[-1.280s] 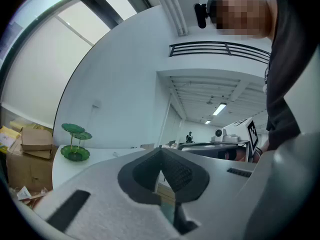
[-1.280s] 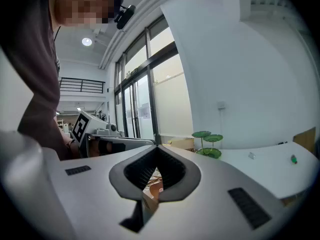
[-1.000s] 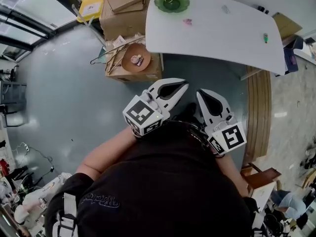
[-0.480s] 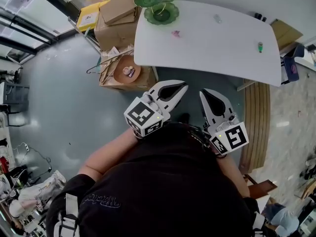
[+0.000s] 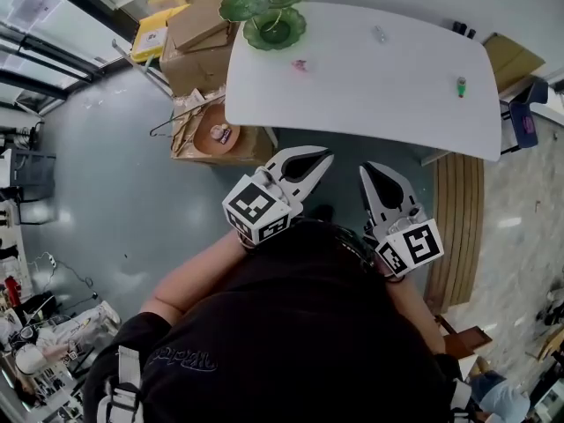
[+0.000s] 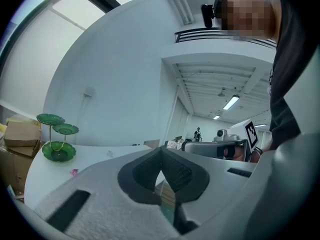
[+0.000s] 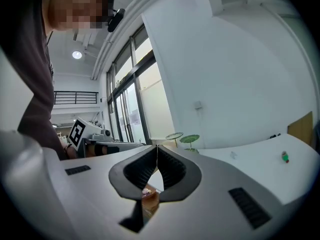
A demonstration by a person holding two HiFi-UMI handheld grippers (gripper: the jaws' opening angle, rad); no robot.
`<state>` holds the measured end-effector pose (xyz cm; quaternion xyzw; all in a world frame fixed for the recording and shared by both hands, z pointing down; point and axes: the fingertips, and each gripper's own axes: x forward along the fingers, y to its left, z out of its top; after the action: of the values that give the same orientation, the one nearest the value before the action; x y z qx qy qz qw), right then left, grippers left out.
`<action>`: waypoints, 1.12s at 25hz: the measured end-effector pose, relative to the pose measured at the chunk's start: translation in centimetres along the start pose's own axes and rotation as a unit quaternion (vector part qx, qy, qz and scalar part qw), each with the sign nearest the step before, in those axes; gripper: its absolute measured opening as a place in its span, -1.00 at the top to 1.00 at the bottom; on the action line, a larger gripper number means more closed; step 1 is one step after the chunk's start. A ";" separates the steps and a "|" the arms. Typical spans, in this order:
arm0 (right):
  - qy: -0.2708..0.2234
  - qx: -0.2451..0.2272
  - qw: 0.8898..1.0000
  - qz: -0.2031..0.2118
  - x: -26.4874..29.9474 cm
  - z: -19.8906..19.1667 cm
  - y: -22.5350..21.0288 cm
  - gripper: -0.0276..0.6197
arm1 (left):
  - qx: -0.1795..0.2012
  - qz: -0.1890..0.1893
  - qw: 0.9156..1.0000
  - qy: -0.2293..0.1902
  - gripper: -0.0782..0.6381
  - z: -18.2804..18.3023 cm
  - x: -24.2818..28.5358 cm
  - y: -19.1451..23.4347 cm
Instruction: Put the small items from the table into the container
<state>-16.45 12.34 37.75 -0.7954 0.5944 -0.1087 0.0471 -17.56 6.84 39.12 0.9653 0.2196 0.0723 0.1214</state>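
A: Which step?
B: Approach only. You're short of the table (image 5: pixel 388 104). Left claw (image 5: pixel 319 159) and right claw (image 5: pixel 368 170) are both pressed together, empty.
A: Items?
B: Pink bit (image 5: pixel 300 63) far left, near the green tiered stand (image 5: pixel 264 16). Clear piece (image 5: pixel 379 33) far middle. Green one (image 5: pixel 460 86) right. Too small to read long axis or heading.
A: Next?
B: Close in, spread one claw. Pink bit first, I'd say.
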 end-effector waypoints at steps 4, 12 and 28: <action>-0.002 -0.003 1.000 -0.009 0.9 0.3 -1.6 0.86 | -0.001 -0.012 1.000 0.005 0.76 0.1 1.8 1.3; -0.002 -0.006 0.999 -0.039 6.1 1.9 -5.4 0.86 | 0.001 -0.046 0.999 0.000 0.77 2.4 5.3 6.9; 0.005 -0.013 0.999 -0.032 26.1 5.0 -3.1 0.86 | 0.015 -0.075 0.997 -0.019 0.77 9.3 1.8 25.1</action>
<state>-5.39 -12.00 36.56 -0.8142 0.5700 -0.1064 0.0304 -3.99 -16.19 36.98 0.9489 0.2903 0.0418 0.1164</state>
